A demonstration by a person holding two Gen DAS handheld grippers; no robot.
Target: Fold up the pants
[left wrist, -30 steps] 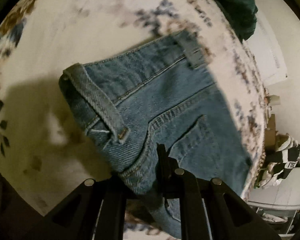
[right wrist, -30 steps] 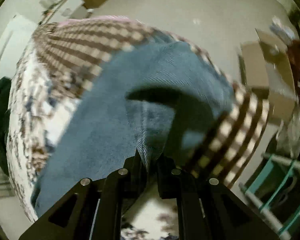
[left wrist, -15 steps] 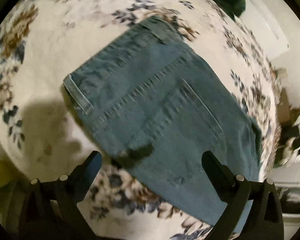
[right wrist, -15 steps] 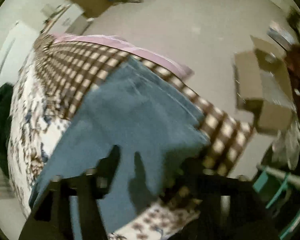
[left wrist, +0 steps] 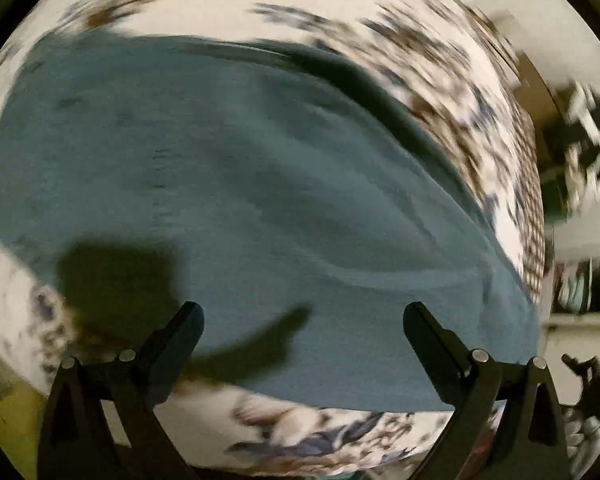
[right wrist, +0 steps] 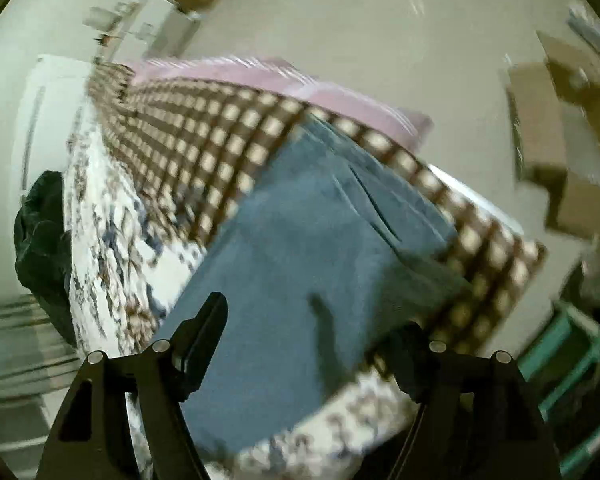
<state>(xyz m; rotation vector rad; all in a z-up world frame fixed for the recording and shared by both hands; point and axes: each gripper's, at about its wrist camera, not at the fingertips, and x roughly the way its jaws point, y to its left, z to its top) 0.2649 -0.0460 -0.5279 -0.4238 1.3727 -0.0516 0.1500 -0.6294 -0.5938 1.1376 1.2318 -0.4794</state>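
Note:
The blue denim pants (left wrist: 260,200) lie spread on a bed with a floral cover (left wrist: 340,12). In the right wrist view the pants (right wrist: 312,264) reach onto a brown checked blanket (right wrist: 204,128). My left gripper (left wrist: 303,324) is open and empty, just above the near edge of the pants. My right gripper (right wrist: 316,324) is open and empty above the leg end of the pants. Both views are blurred by motion.
A dark green garment (right wrist: 40,240) lies at the bed's far left edge. A pink sheet (right wrist: 300,88) borders the checked blanket. Cardboard boxes (right wrist: 560,152) and a teal frame (right wrist: 572,364) stand on the floor to the right.
Both grippers have let go of the denim and opened. The pants now lie flat on the bed. The left gripper has swung along the pants towards the legs.

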